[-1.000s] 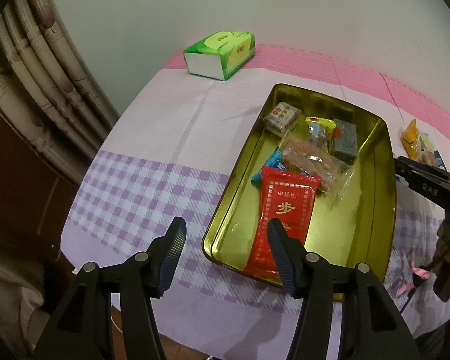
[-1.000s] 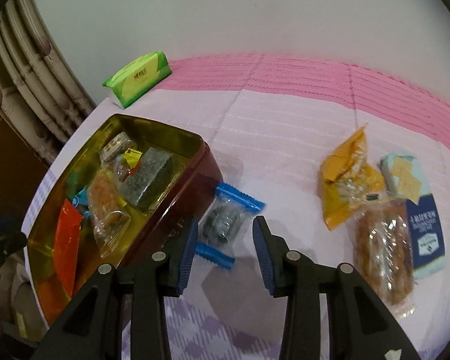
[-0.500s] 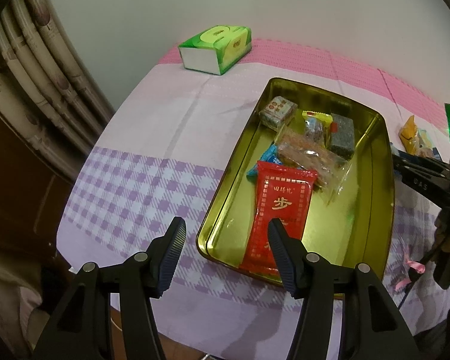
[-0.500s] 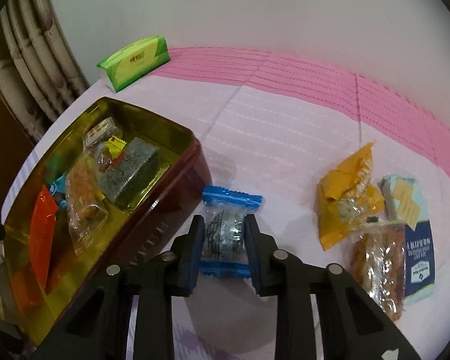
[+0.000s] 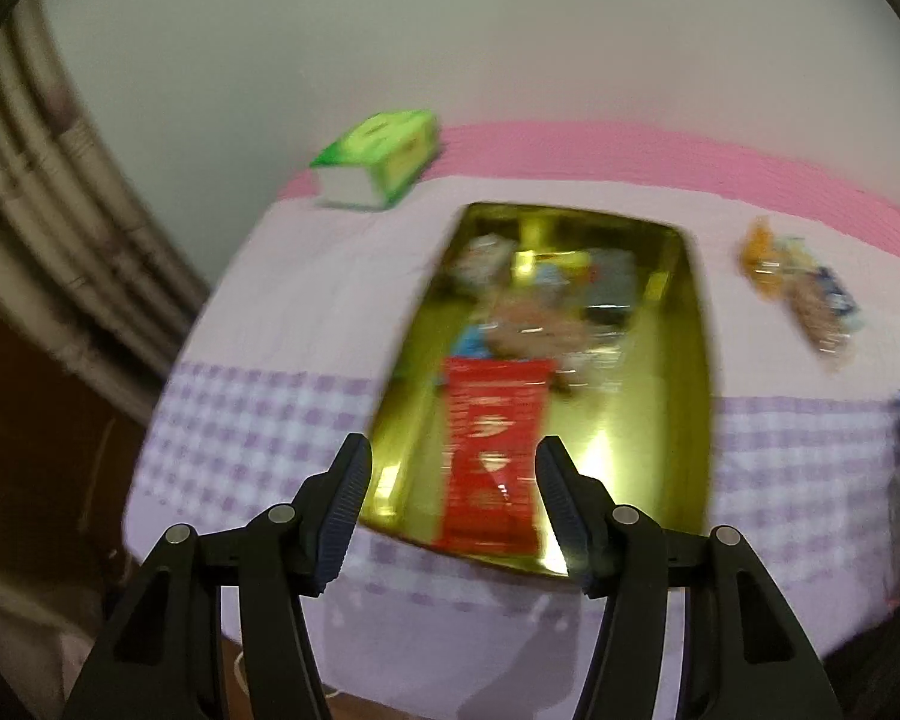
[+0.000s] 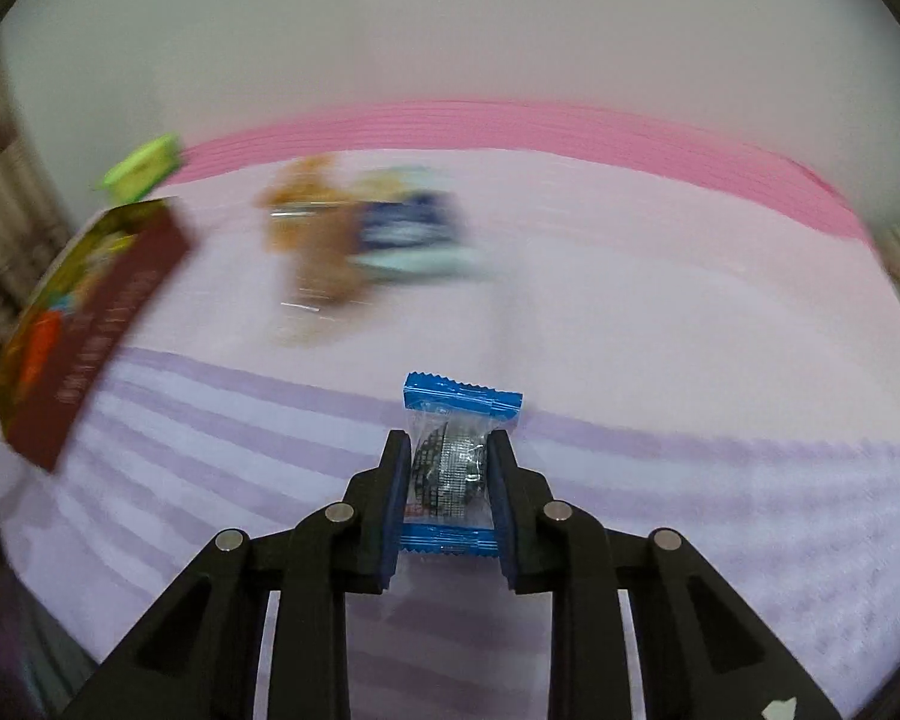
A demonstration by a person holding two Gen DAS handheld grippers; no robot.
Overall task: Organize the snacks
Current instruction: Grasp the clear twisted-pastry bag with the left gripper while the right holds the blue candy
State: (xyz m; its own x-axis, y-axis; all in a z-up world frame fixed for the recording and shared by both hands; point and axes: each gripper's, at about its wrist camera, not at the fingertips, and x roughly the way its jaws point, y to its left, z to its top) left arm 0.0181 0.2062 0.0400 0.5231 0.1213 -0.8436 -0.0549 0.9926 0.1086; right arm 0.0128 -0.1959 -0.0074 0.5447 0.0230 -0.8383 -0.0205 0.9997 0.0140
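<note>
My right gripper (image 6: pixel 448 468) is shut on a small blue-ended clear snack packet (image 6: pixel 453 456) and holds it above the tablecloth. The gold tin tray (image 5: pixel 693 360) holds several snacks, with a long red packet (image 5: pixel 492 450) nearest me; it also shows in the right wrist view (image 6: pixel 120 300) at the left, with a dark red side. My left gripper (image 5: pixel 453 492) is open and empty, above the tray's near end. Loose snacks (image 5: pixel 798 288) lie right of the tray; they also show blurred in the right wrist view (image 6: pixel 360 234).
A green tissue box (image 5: pixel 384 156) stands at the table's far left corner, also seen in the right wrist view (image 6: pixel 141 168). The table wears a pink and purple-check cloth (image 5: pixel 258 420). Grey pipes (image 5: pixel 48 222) run down the wall on the left.
My right gripper has closed on the blue-ended packet, lifted it off the table and swung to the right. My left gripper has shifted so the tray sits centred ahead; both views are motion-blurred.
</note>
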